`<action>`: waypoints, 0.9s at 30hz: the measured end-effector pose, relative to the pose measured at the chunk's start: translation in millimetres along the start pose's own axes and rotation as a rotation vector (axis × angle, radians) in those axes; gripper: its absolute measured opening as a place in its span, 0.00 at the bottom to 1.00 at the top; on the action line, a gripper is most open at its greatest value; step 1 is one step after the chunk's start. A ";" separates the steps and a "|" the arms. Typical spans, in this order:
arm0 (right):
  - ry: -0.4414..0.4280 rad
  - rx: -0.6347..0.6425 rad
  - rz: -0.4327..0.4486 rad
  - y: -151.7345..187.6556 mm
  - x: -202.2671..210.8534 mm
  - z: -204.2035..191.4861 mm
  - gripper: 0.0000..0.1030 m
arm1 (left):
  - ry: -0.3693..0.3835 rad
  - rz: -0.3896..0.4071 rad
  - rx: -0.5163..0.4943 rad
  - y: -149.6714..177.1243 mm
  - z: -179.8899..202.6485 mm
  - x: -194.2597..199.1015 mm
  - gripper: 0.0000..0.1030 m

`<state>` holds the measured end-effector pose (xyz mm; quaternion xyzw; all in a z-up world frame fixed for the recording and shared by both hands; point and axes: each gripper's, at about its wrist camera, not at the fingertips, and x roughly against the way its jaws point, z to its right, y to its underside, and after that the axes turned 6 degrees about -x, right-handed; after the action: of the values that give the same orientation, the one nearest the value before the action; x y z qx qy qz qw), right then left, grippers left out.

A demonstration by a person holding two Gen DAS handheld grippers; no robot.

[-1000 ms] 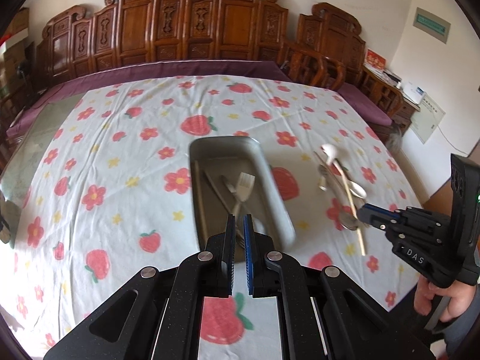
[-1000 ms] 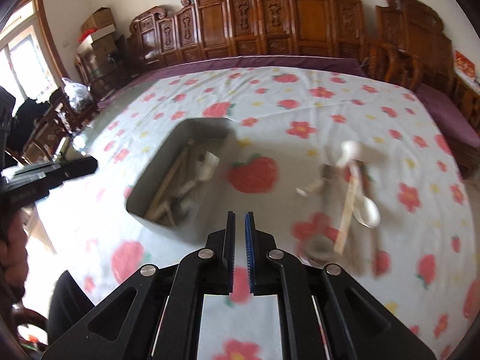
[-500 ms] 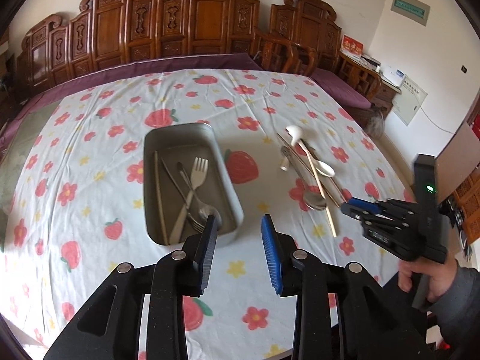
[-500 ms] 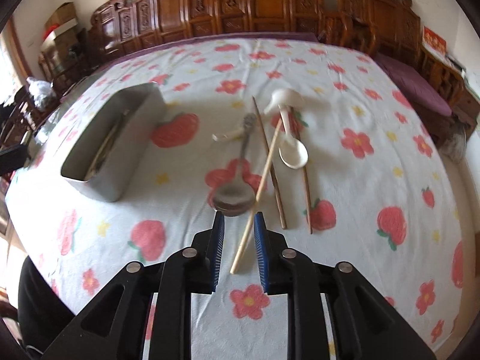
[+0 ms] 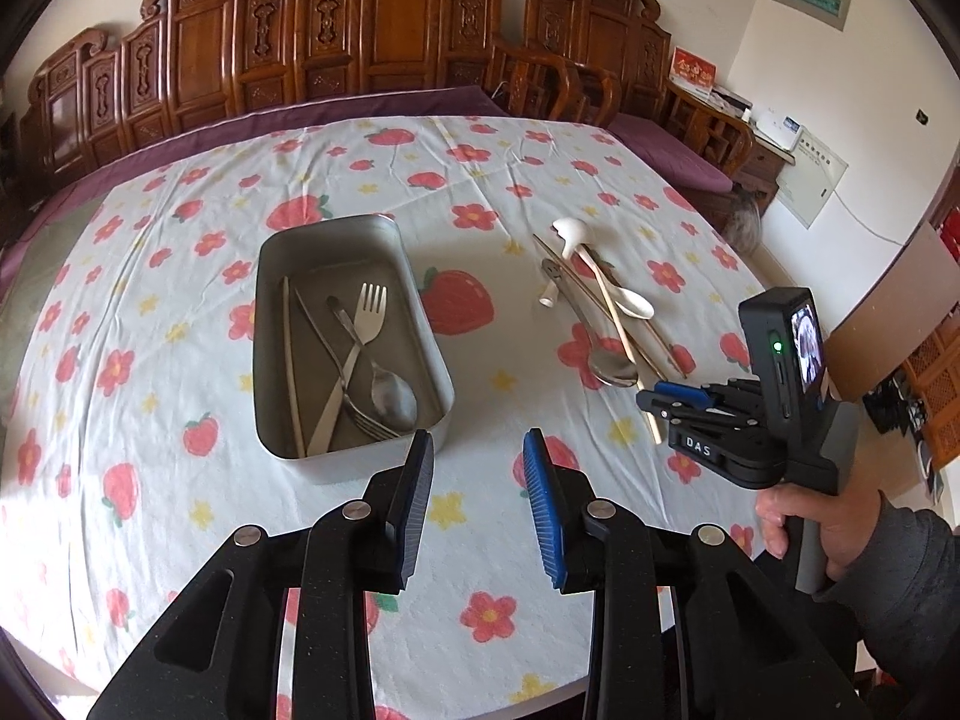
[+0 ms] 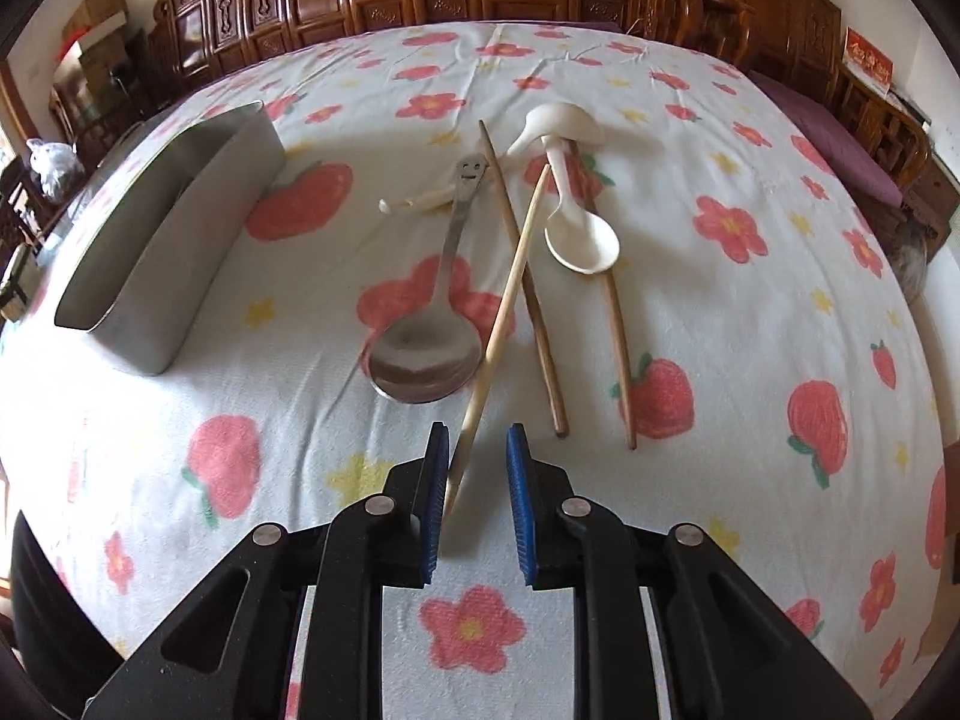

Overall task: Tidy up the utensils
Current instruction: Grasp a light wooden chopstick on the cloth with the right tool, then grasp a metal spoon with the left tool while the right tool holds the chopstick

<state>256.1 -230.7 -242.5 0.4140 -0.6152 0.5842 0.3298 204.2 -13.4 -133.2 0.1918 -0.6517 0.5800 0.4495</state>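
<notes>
A metal tray (image 5: 336,465) holds a fork (image 5: 367,312), a spoon (image 5: 393,399) and other long utensils. My left gripper (image 5: 477,444) hovers open and empty just in front of the tray's near right corner. To the right on the cloth lie a metal ladle-like spoon (image 6: 429,354), two white spoons (image 6: 579,240), two dark chopsticks (image 6: 534,300) and a pale chopstick (image 6: 510,288). My right gripper (image 6: 477,438) is low over the cloth, open, with the pale chopstick's near end between its jaws, close to the left pad. The right gripper (image 5: 666,396) also shows in the left wrist view.
The table carries a white cloth (image 5: 150,360) printed with flowers and strawberries, its near edge close below both grippers. Carved wooden chairs (image 5: 390,30) line the far side. A person's hand (image 5: 822,534) holds the right gripper's handle. The tray (image 6: 198,258) stands left of the loose utensils.
Both grippers went from shut to open. The left pulled back from over the tray. The right came down toward the loose utensils until the pale chopstick's end sat between its jaws.
</notes>
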 end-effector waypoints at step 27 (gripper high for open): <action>-0.043 -0.056 0.095 9.9 62.7 57.3 0.05 | -0.004 -0.094 -0.050 -30.9 68.5 -70.7 0.29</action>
<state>224.2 -295.6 -196.9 0.3875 -0.6573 0.5726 0.2997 240.1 -104.1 -167.0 0.2122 -0.6573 0.5412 0.4796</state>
